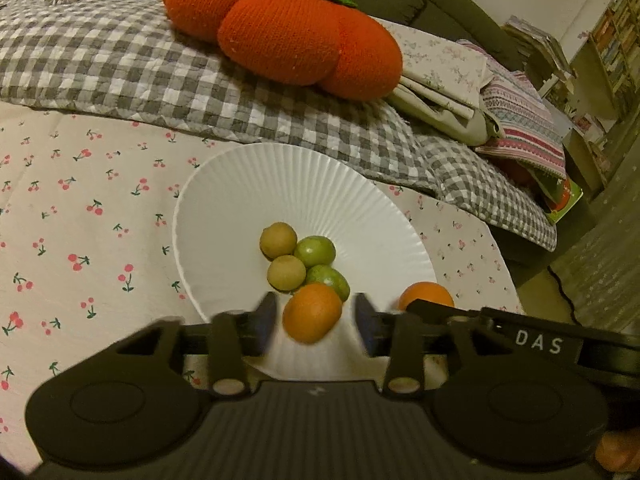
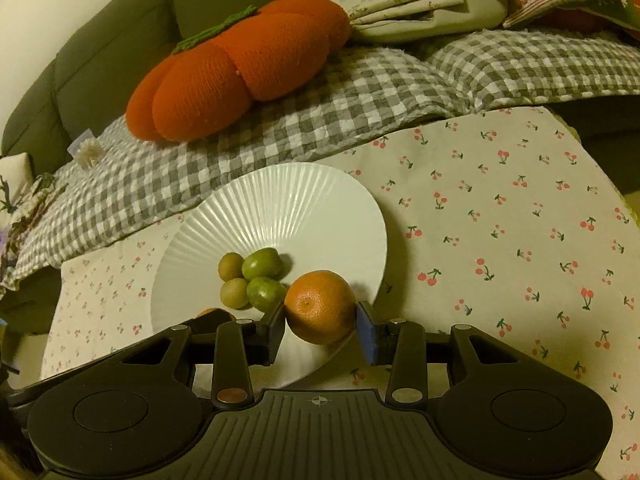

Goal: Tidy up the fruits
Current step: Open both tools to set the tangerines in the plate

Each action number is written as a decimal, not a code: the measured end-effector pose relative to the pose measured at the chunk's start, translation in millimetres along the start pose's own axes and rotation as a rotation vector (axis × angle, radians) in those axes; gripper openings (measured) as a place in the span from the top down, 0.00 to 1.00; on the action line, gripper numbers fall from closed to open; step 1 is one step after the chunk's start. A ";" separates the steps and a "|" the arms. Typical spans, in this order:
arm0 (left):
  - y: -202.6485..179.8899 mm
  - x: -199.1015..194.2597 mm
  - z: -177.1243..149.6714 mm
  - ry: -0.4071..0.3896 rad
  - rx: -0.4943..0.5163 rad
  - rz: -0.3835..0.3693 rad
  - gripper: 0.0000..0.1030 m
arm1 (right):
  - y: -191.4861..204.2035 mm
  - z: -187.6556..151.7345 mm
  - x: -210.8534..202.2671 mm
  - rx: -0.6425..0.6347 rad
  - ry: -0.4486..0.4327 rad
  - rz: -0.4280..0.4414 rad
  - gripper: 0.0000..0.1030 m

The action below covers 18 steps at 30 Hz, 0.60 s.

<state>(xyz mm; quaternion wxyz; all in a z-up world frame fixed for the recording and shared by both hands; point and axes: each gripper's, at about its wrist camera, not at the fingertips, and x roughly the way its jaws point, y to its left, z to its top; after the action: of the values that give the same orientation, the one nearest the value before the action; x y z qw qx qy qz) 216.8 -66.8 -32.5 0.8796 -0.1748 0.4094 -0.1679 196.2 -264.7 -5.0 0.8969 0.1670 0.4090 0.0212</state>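
On the tablecloth [image 2: 500, 208] sits a plate [image 2: 288, 208] holding four small fruits [image 2: 250, 278] in a cluster, with an orange [image 2: 319, 306] at its near edge. Behind lies a blanket [image 2: 320, 96] bearing a cushion [image 2: 236, 72].

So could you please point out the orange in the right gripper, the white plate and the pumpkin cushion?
orange [image 2: 320, 307]: right wrist view, middle of peel.
white plate [image 2: 304, 200]: right wrist view, bare ribbed rim.
pumpkin cushion [image 1: 280, 36]: left wrist view, front lobe.

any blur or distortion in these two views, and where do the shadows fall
Left wrist view: the left gripper fingers and the round orange fruit between them are motion-smeared, while the white ribbed plate stays sharp. Right wrist view: crisp, the second orange fruit casts a soft shadow on the plate. Both views: warm dim light, fisheye bending at the edges.
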 end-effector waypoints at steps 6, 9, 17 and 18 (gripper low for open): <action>1.3 -9.7 5.6 -0.029 -0.012 -0.001 0.41 | -4.5 3.7 -0.8 0.031 -0.015 0.012 0.58; 3.6 -16.3 8.0 -0.037 -0.026 0.005 0.41 | -4.4 4.6 -4.5 0.037 -0.020 0.015 0.58; 2.8 -45.1 11.3 -0.074 0.020 0.086 0.39 | -6.6 1.9 -24.2 0.076 -0.020 0.042 0.58; 3.6 -48.5 10.3 -0.069 0.022 0.094 0.39 | -7.2 1.0 -26.0 0.079 -0.018 0.040 0.58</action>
<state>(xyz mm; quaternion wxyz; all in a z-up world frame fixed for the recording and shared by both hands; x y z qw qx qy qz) 195.9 -40.6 4.2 0.9020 -0.1514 0.3845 -0.1249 178.9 -276.3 12.1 0.8927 0.2107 0.3979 0.0214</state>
